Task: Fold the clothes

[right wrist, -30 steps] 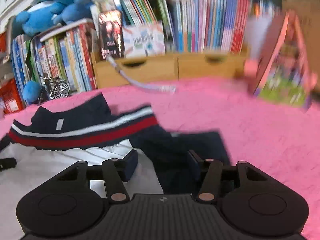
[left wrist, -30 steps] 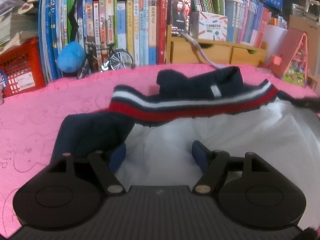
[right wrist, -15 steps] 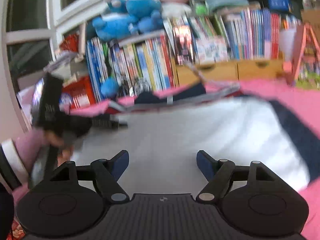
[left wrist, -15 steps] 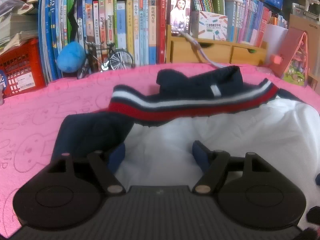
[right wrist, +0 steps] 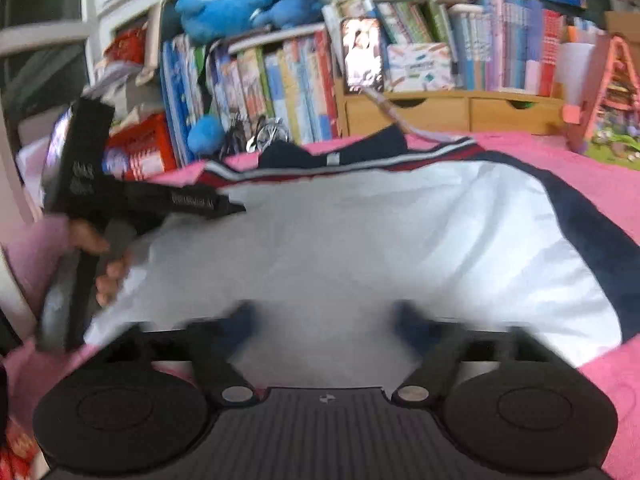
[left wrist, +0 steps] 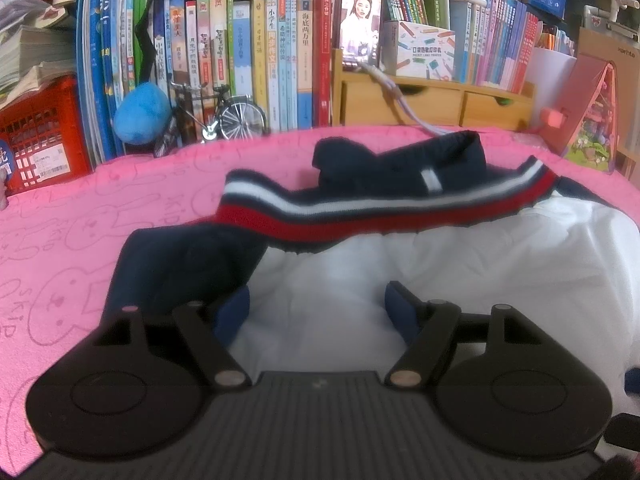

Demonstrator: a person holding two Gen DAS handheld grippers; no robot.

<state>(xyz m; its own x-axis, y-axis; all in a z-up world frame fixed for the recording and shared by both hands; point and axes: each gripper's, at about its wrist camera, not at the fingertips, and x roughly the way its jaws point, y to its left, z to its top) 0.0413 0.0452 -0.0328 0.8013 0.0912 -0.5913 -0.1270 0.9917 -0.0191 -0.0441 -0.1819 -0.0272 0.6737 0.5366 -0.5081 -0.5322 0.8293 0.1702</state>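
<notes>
A white top [left wrist: 480, 264] with navy sleeves and a red, white and navy striped band [left wrist: 360, 216] lies flat on the pink cloth [left wrist: 60, 240]. My left gripper [left wrist: 318, 312] stands open low over the white fabric, its left finger beside the navy sleeve [left wrist: 180, 264]. In the right wrist view the same top [right wrist: 360, 232] fills the middle. My right gripper [right wrist: 324, 324] is blurred at the near white edge; its jaws are closing, still apart, with white fabric between them. A hand [right wrist: 100, 256] holds the left gripper [right wrist: 228, 206] at the garment's left side.
Rows of books [left wrist: 248, 52], a model bicycle [left wrist: 224, 116], a blue plush ball [left wrist: 140, 112], a lit phone [left wrist: 360, 24] with a cable, a wooden drawer box [left wrist: 432, 100], a red crate [left wrist: 36, 136] and a pink toy house [left wrist: 592, 116] line the far edge.
My right gripper swung left from the navy sleeve to the garment's near white edge, and its fingers now show blurred. My left gripper has stayed where it was, open.
</notes>
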